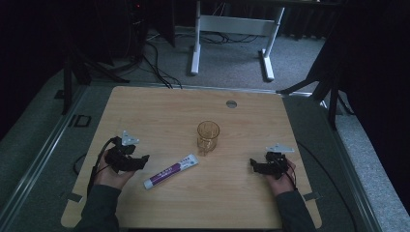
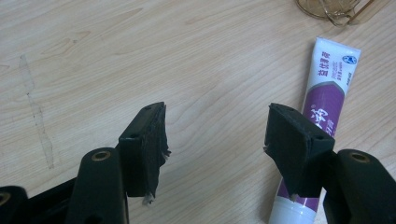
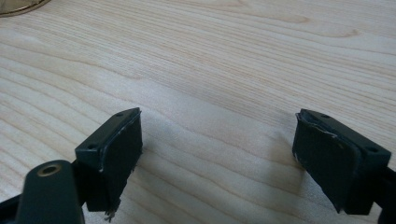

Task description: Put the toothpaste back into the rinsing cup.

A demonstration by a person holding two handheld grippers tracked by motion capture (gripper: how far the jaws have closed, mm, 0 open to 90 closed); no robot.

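The white and purple toothpaste tube [image 2: 322,116], printed with Chinese characters too small to read, lies on the wooden table [image 1: 159,106] just beside the wide-open, empty left gripper [image 2: 215,140], below the amber glass [image 1: 208,136]; the right gripper [image 3: 219,154] also gapes empty.

Dim high view; both gripper views brighter, sharp, softly shadowed.

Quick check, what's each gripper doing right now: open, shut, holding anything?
Left gripper: open, holding nothing; the toothpaste tube lies beside one jaw.
Right gripper: open, holding nothing, bare table between its jaws.
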